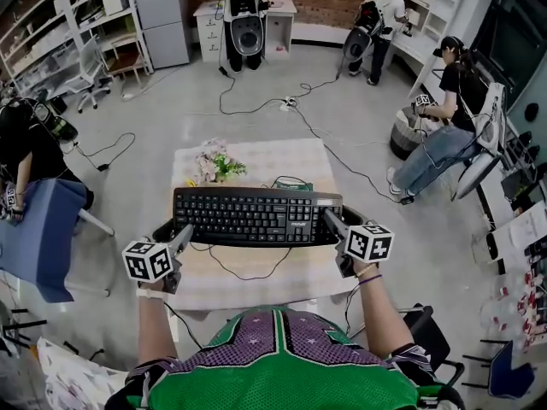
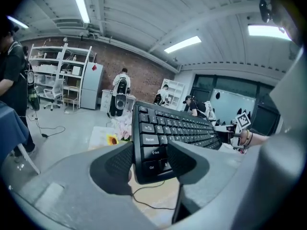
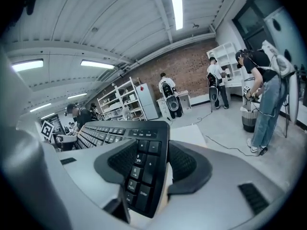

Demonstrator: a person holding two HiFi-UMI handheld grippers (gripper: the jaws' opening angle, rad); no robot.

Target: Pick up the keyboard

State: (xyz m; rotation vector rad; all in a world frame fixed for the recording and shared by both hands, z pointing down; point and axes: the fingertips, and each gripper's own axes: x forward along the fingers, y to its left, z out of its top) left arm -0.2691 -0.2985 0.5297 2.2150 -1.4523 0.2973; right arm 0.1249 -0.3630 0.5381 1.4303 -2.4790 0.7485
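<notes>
A black keyboard [image 1: 246, 215] hangs level in the air above the small table [image 1: 291, 165], held at both ends. My left gripper [image 1: 183, 233] is shut on its left end; in the left gripper view the pads clamp the keyboard [image 2: 165, 133] at the Ctrl and Shift keys, gripper [image 2: 149, 161]. My right gripper [image 1: 330, 220] is shut on the right end, and the right gripper view has the numpad end of the keyboard [image 3: 144, 166] squeezed between the jaws, gripper [image 3: 152, 166]. The keyboard's cable [image 1: 244, 273] droops onto the tabletop.
A bunch of flowers [image 1: 214, 164] and a green item [image 1: 293, 184] lie on the table behind the keyboard. A blue chair [image 1: 38, 233] stands at left. People work at the right [image 1: 444, 122] and far back [image 1: 380, 20]. Cables [image 1: 325, 139] run across the floor.
</notes>
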